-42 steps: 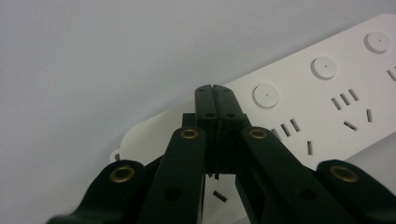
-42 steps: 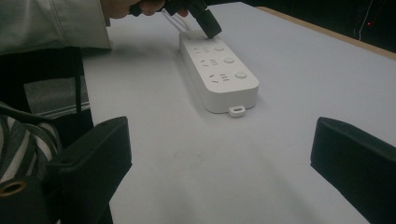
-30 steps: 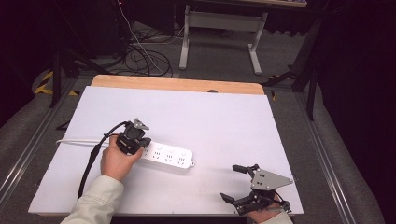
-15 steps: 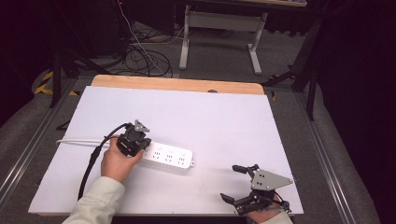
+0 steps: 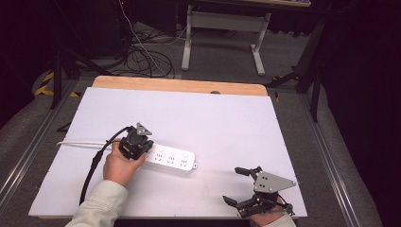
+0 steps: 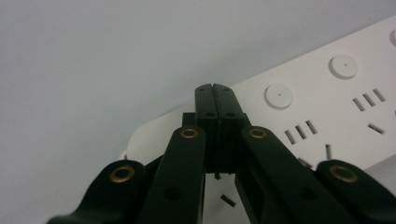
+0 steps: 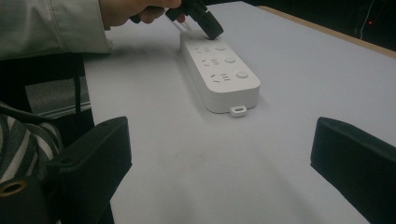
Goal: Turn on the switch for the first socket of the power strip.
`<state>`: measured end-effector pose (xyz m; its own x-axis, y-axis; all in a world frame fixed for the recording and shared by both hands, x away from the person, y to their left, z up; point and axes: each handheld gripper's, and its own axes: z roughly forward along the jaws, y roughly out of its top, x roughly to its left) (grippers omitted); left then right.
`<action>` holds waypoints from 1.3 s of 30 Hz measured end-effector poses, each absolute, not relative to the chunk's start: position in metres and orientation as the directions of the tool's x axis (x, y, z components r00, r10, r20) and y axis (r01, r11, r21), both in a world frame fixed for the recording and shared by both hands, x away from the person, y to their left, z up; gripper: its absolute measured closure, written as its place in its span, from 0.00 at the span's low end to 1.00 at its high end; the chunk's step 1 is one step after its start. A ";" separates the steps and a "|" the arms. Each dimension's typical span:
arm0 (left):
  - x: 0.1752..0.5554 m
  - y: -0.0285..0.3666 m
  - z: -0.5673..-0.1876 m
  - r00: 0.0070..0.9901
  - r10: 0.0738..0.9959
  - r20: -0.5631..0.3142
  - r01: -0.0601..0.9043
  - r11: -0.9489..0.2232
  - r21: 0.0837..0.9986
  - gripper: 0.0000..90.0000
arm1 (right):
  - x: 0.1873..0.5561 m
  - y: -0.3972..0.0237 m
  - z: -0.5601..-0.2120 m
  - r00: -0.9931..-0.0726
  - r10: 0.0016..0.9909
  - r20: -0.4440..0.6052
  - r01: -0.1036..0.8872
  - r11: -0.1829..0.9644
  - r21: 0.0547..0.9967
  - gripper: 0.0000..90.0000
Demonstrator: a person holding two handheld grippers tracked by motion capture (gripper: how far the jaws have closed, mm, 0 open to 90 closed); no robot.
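**Power strip getting poked at one end**

Power strip (image 5: 171, 160) sits flat on the white tabletop (image 5: 227, 123), a bit left of the middle, with its white cord (image 5: 80, 143) running off toward the left edge. The left gripper (image 5: 142, 142) is down on the strip's cord end, fingers (image 6: 217, 105) pressed tight together with nothing between them. From its own camera the tips look to be on or just above the strip's top face, next to a round button (image 6: 279, 95); can't tell if they're actually touching. The right gripper (image 5: 239, 186) hangs out near the front right corner of the tabletop, well apart from the strip, fingers (image 7: 348, 163) spread wide and empty.
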<state>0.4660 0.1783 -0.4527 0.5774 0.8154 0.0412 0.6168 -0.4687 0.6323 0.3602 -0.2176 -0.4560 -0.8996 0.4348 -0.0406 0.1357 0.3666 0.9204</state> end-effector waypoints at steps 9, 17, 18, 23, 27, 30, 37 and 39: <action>0.466 0.179 -0.452 0.567 0.823 0.031 0.628 -0.456 0.630 1.00 | 0.360 -0.218 -0.456 -0.901 0.431 -0.042 0.132 0.365 0.922 0.06; 0.466 0.181 -0.455 0.548 0.836 0.032 0.626 -0.436 0.646 1.00 | 0.359 -0.218 -0.456 -0.903 0.429 -0.040 0.131 0.363 0.923 0.06; 0.467 0.181 -0.455 0.543 0.838 0.047 0.622 -0.439 0.649 1.00 | 0.359 -0.218 -0.456 -0.903 0.428 -0.041 0.130 0.364 0.922 0.06; 0.465 0.181 -0.456 0.546 0.837 0.043 0.618 -0.437 0.654 1.00 | 0.360 -0.218 -0.456 -0.904 0.426 -0.042 0.129 0.365 0.922 0.06; 0.466 0.178 -0.454 0.548 0.835 0.047 0.625 -0.447 0.640 1.00 | 0.360 -0.218 -0.456 -0.903 0.428 -0.042 0.130 0.366 0.922 0.06; 0.466 0.177 -0.452 0.556 0.831 0.017 0.633 -0.436 0.640 1.00 | 0.360 -0.218 -0.456 -0.901 0.432 -0.043 0.131 0.365 0.922 0.06; 0.464 0.177 -0.437 0.580 0.815 -0.012 0.623 -0.433 0.651 1.00 | 0.361 -0.219 -0.456 -0.899 0.437 -0.042 0.134 0.365 0.922 0.06; 0.460 0.177 -0.432 0.593 0.805 -0.012 0.608 -0.438 0.663 1.00 | 0.362 -0.219 -0.457 -0.896 0.441 -0.040 0.138 0.364 0.921 0.06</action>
<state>0.4602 0.1765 -0.4319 0.5928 0.8053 -0.0118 0.6077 -0.4376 0.6627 0.3619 -0.2190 -0.4567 -0.8965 0.4413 -0.0403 0.1380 0.3645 0.9209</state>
